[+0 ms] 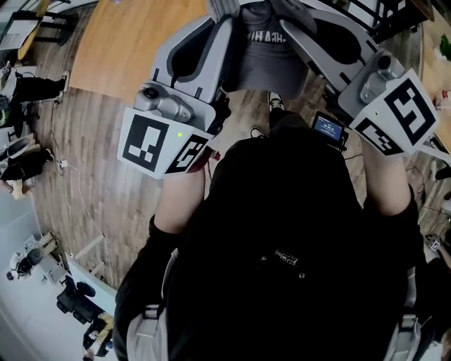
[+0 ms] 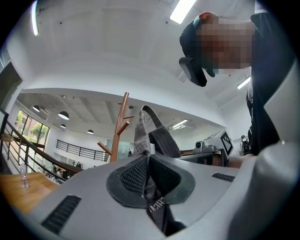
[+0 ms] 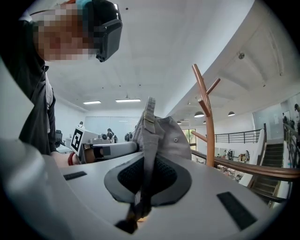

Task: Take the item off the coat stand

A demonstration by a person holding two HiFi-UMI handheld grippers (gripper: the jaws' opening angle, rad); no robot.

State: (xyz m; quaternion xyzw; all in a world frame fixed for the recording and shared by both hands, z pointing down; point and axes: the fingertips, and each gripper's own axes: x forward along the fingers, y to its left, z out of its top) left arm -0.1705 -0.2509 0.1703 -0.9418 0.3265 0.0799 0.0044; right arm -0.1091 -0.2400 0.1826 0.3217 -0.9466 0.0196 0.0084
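Observation:
The item is a grey cap [image 1: 264,53] with a strap. It hangs in the air between my two grippers, off the coat stand. My left gripper [image 2: 147,161] is shut on the cap's strap and fabric [image 2: 157,136]. My right gripper [image 3: 146,171] is shut on the cap's edge [image 3: 171,136], which stands up between its pads. In the head view the left gripper [image 1: 222,21] and right gripper [image 1: 296,14] meet at the cap near the top edge. The brown wooden coat stand [image 2: 123,124] rises bare behind the cap, also seen as the stand [image 3: 207,112] in the right gripper view.
A wooden tabletop [image 1: 134,42] lies at the upper left over a plank floor [image 1: 91,162] with cables. Camera gear [image 1: 77,300] sits at the lower left. A small screen device [image 1: 329,129] is by my right hand. A dark railing [image 3: 253,166] runs behind the stand.

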